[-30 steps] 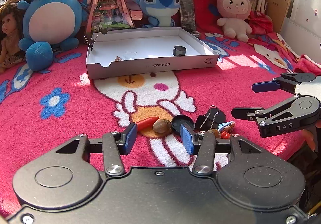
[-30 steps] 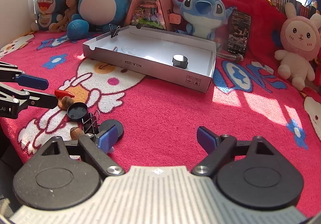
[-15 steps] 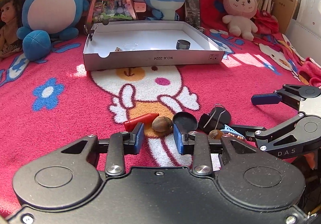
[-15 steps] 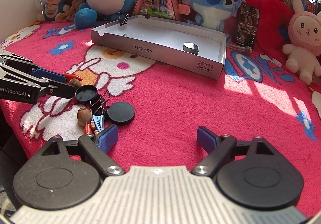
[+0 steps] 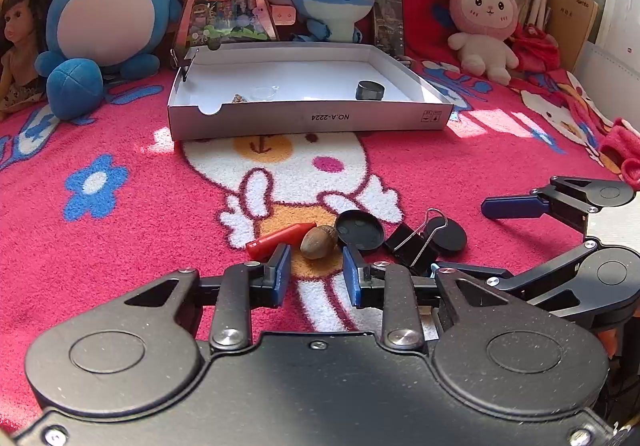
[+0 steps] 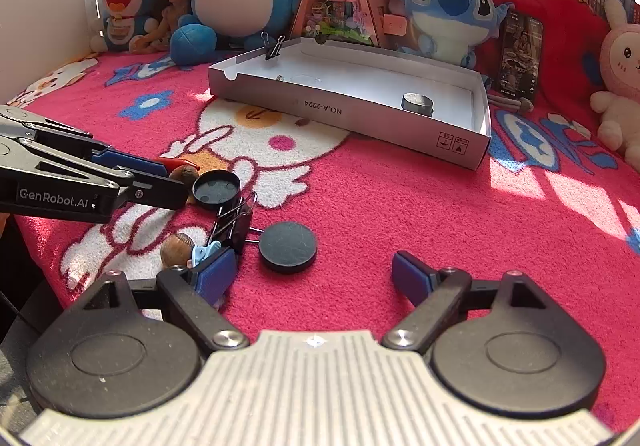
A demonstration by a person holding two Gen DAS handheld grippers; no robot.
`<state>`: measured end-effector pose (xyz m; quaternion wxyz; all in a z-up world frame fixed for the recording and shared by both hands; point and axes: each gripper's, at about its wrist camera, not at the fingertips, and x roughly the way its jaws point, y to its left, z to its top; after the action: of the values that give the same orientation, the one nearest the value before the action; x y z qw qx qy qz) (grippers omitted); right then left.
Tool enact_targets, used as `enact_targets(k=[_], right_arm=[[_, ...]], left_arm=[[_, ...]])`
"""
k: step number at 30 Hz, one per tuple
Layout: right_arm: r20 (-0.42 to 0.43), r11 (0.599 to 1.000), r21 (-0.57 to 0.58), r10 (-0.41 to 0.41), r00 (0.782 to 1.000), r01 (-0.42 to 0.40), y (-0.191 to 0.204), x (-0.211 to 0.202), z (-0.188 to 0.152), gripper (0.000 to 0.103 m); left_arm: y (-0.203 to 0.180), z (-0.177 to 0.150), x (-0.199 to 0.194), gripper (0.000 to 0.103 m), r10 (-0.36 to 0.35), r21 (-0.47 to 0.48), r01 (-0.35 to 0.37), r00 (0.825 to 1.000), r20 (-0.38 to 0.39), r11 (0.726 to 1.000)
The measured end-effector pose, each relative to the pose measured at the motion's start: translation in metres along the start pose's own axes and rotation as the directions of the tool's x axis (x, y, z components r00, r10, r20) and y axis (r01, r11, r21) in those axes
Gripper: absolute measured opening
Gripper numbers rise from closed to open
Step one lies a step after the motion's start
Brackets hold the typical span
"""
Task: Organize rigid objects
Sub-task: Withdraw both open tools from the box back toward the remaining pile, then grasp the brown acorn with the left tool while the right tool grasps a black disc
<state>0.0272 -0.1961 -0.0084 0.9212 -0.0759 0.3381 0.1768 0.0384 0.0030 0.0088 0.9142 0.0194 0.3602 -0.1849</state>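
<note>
Both pads of the left gripper (image 5: 314, 274), narrowed but still apart, have advanced to flank the acorn (image 5: 319, 241), readying a pickup for the box (image 5: 308, 117).

My left gripper (image 5: 314, 272) has bare blanket (image 5: 120, 246) on its left; the black cap (image 5: 359, 230), binder clip (image 5: 412, 244) and my right gripper (image 5: 516, 238) crowd its right (tight there).

Bright, sharp; sunlit patches across the red blanket (image 5: 440, 166), blown-out window glare up top, strong fisheye bending at edges.
</note>
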Motion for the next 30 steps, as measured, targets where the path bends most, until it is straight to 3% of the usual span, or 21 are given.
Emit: enact_targets(k=[15, 30], right_arm=[[0.040, 0.990, 0.062, -0.127, 0.991, 0.124, -0.013, -0.001, -0.002, 0.079], [0.064, 0.985, 0.133, -0.122, 0.990, 0.113, -0.018, -0.003, -0.004, 0.078]], left_arm=[[0.003, 0.001, 0.003, 0.027, 0.024, -0.019, -0.023, 1.000, 0.012, 1.000], [0.000, 0.000, 0.001, 0.029, 0.037, -0.053, -0.035, 0.999, 0.036, 0.998]])
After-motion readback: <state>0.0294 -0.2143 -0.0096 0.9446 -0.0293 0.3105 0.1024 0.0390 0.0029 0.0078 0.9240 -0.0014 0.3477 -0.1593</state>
